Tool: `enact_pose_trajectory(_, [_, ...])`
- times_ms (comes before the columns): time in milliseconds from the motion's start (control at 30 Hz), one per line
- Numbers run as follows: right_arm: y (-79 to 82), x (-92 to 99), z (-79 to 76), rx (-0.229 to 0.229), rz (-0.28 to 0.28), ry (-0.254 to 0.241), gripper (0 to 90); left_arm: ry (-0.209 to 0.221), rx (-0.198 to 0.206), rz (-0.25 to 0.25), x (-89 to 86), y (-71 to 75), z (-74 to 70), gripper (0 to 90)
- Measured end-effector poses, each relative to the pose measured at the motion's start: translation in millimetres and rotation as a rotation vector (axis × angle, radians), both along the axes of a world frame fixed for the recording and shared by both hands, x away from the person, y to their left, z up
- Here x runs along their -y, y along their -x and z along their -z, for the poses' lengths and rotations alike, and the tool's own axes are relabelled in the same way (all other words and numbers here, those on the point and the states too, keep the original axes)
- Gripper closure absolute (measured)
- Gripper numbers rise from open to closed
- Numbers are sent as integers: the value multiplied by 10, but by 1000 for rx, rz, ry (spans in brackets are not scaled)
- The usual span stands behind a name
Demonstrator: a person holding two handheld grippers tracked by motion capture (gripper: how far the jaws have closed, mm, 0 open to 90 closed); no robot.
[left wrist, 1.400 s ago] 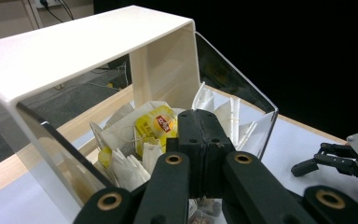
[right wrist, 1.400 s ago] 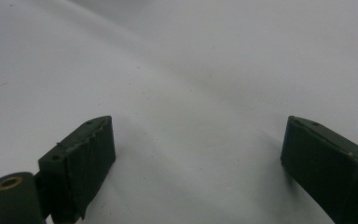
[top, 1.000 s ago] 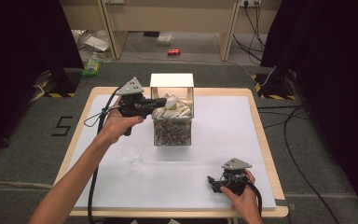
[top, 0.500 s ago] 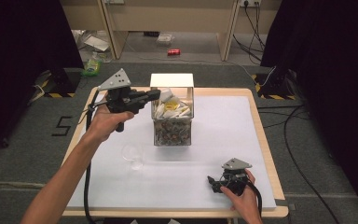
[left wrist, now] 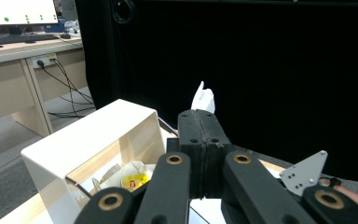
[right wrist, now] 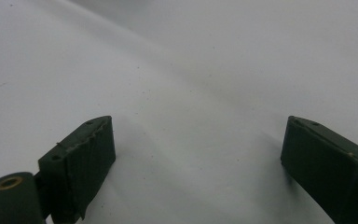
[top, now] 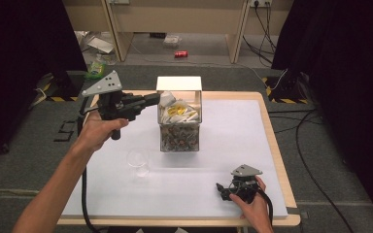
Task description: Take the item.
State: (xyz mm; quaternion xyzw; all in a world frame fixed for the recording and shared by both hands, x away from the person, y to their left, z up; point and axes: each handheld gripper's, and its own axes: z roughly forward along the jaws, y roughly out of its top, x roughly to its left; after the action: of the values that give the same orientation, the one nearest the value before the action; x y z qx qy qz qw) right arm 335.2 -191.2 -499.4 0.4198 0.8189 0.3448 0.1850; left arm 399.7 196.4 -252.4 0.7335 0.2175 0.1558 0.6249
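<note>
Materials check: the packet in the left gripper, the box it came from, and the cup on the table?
Packet: white, creased, matte, probably paper; pinched in the left gripper.
Box: clear walls show the contents, likely acrylic; opaque white top.
Cup: see-through, glass or clear plastic.

Box [top: 179,124] at bench [top: 272,145] middle, toward far edge; packets [top: 177,112] piled in it. Glass [top: 138,162] on bench, in front-left of box. Left gripper [top: 155,98] above bench, left of box, packet [left wrist: 203,99] between fingers. Right gripper [top: 221,188] on bench at near right, well apart from box.
</note>
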Motion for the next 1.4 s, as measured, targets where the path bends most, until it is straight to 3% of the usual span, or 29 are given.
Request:
enact_pose_trajectory(533, [4,-4,0,-3,3,-2,105,34,6,-11,-337,233,126,893])
enact_pose_trajectory(933, [3,-4,1,-1,3,-3,105,56,-3,-23,-557,414,330,893])
enact_pose_trajectory(1400, [6,-8,2,-3,6,-5,105,66,-30,-49,-825,579,686,892])
